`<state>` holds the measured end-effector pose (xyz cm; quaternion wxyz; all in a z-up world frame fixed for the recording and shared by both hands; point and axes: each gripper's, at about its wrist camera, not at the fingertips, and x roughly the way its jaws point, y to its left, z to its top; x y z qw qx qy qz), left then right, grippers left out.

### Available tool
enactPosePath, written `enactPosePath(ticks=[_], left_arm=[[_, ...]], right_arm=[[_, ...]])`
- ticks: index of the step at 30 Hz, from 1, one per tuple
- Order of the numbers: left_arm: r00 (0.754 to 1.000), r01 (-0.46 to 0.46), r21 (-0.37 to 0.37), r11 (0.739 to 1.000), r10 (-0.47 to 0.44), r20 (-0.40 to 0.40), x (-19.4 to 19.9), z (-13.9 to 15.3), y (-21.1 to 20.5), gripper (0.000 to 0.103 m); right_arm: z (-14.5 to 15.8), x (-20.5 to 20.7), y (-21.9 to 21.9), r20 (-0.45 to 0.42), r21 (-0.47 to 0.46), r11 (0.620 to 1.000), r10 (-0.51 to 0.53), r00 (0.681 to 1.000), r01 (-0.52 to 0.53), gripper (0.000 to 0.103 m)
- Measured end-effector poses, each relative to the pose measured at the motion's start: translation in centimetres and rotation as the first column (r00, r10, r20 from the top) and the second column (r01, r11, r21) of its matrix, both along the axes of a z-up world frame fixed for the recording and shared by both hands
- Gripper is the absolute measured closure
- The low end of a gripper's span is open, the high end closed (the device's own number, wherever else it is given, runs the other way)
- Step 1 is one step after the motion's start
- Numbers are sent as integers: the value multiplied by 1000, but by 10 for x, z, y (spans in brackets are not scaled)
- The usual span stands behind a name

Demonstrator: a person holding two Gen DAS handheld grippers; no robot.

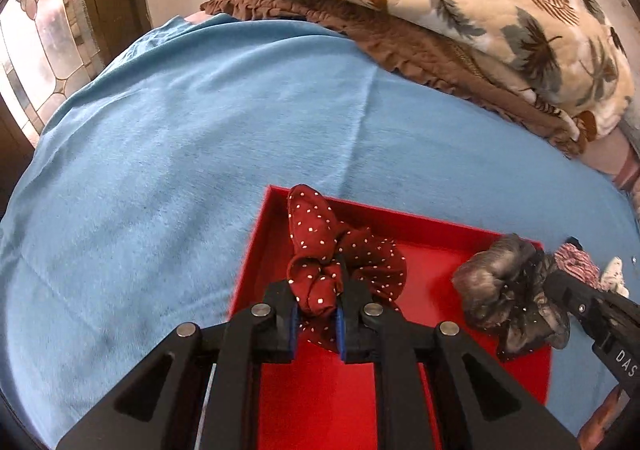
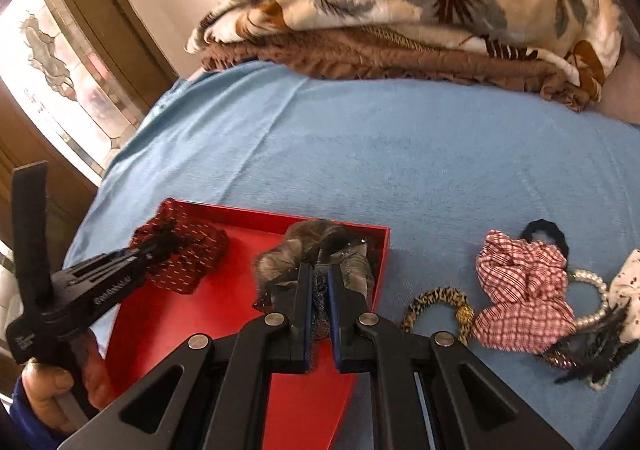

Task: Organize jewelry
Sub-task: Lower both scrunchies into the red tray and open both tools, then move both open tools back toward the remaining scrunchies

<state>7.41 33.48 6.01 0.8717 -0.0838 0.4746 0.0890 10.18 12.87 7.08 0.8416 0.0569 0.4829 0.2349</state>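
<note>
Both grippers are busy over the red tray (image 1: 256,250), low centre of frame on the blue bedspread (image 1: 180,130). The left gripper (image 1: 318,314) is pinching a dark red polka-dot scrunchie (image 1: 320,246), and the right gripper (image 2: 320,314) is clamped on a grey-black scrunchie (image 2: 308,242) — both hanging above the tray floor. More pieces sit lower right — a checked scrunchie (image 2: 520,290), a leopard hair tie (image 2: 436,302), a pearl bracelet (image 2: 596,282).

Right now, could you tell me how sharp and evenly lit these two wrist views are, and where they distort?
Left wrist view: mostly sharp; the window is blown out; fisheye bends the blue cover into a dome. Right wrist view: motion blur streaks the dotted red scrunchie and smears the left gripper; the checked scrunchie stays readable; the window glares here too, and the corners vignette black.
</note>
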Motion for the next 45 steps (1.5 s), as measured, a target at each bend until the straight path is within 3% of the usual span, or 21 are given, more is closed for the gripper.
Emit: enactPosePath(ticks=[1, 3, 5, 8, 13, 16, 19, 21, 22, 26, 32, 39, 43, 45], left_arm=[[1000, -2, -1, 1000, 2, 0, 1, -1, 1, 83], [1000, -9, -3, 1000, 9, 1, 1, -1, 2, 65], [1000, -16, -12, 1000, 16, 6, -2, 1, 3, 58], [999, -21, -55, 998, 23, 25, -10, 8, 5, 48], [998, -36, -64, 997, 40, 55, -38, 27, 2, 48], [995, -53, -30, 998, 56, 83, -73, 41, -8, 47], [991, -55, -16, 998, 57, 119, -108, 49, -20, 41], [990, -57, -18, 998, 59, 129, -127, 52, -27, 41], [990, -52, -21, 998, 55, 132, -135, 53, -31, 40], [986, -54, -19, 998, 57, 159, -166, 61, -42, 41], [984, -48, -36, 998, 54, 171, -191, 69, -51, 40], [985, -44, -4, 999, 44, 166, -207, 78, -70, 38], [983, -38, 48, 998, 29, 184, -218, 85, -86, 34], [983, -22, 74, 997, 8, 184, -219, 86, -96, 34]], right_arm=[[-1, 2, -1, 3, -3, 1000, -4, 1000, 4, 92], [-1, 3, -4, 0, 7, 1000, 1, 1000, -1, 89], [3, 1, -9, 8, 10, 1000, -2, 1000, 2, 68], [15, -8, -17, 38, 10, 1000, -13, 999, 12, 48], [19, -52, -33, 36, -15, 1000, 13, 999, -12, 47], [9, -88, -40, 21, -21, 999, 32, 999, -32, 47], [-7, -113, -40, -28, -9, 999, 48, 998, -48, 48], [-17, -123, -37, -44, -22, 998, 55, 998, -56, 67], [-21, -126, -34, -58, -30, 998, 59, 997, -61, 82], [-27, -133, -32, -90, -10, 999, 44, 995, -46, 88], [-26, -150, -38, -100, 2, 999, 38, 994, -37, 89], [-13, -173, -52, -48, 1, 999, 43, 998, -43, 83], [-2, -188, -82, 2, 0, 1000, 17, 1000, -17, 53], [1, -195, -104, 23, -6, 1000, -13, 1000, 13, 47]])
